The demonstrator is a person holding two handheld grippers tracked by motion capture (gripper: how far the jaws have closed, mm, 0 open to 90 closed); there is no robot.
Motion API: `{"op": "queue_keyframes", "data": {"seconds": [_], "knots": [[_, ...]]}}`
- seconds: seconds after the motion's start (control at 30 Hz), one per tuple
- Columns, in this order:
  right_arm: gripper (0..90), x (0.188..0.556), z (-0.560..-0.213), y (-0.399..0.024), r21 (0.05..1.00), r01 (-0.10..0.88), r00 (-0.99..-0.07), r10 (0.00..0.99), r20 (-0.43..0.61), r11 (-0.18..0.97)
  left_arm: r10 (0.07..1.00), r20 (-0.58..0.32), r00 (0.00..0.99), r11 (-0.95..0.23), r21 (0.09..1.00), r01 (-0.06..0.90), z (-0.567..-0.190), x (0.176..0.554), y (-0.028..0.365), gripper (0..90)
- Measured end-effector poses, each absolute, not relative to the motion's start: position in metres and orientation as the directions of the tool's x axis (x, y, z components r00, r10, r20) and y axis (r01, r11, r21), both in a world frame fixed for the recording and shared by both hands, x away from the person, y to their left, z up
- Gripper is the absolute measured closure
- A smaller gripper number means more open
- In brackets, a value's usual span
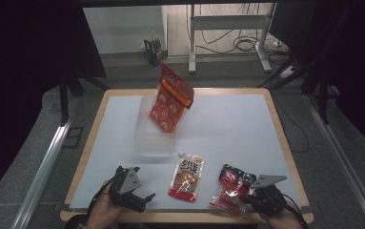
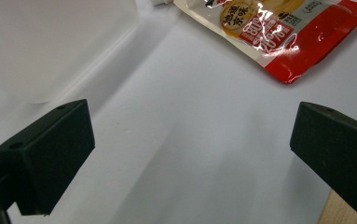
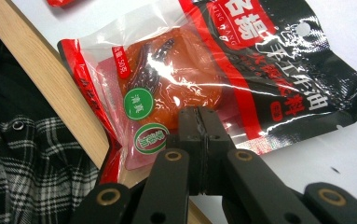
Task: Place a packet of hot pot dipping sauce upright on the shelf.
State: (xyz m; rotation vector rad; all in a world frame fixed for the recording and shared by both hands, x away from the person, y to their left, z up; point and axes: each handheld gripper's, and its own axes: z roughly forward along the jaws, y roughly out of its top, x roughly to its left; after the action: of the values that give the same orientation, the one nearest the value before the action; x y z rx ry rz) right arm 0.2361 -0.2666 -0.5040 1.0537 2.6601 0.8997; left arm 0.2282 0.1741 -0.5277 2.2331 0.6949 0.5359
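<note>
Red-and-black packet [image 1: 232, 189], red-and-tan pouch [image 1: 187, 177], orange bag [image 1: 171, 98], white tabletop [image 1: 237, 129], plaid black-and-white sleeve [image 3: 22, 154].

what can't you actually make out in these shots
- Whether the right tool pinches the black and red packet: right gripper view, its closed jaws cover the packet's edge.
- Clear container contents: high view, blurred, and the upright orange packet stands in it.
- Yellow and red packet: left gripper view, cut off by the top edge.
</note>
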Motion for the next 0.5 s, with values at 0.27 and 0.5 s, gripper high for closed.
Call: {"op": "queue_keyframes", "data": {"seconds": [0.27, 0.5], "knots": [[88.3, 0.241, -0.507, -0.245, 0.589, 0.587, -0.746, 0.653, 0.128, 0.556, 0.622, 0.152, 0.768, -0.582, 0.746, 0.323, -0.528, 0.228, 0.172, 0.0], [88.2, 0.243, -0.509, -0.238, 0.596, 0.587, -0.746, 0.652, 0.135, 0.547, 0.619, 0.139, 0.773, -0.579, 0.746, 0.329, -0.527, 0.228, 0.171, 0.0]]}}
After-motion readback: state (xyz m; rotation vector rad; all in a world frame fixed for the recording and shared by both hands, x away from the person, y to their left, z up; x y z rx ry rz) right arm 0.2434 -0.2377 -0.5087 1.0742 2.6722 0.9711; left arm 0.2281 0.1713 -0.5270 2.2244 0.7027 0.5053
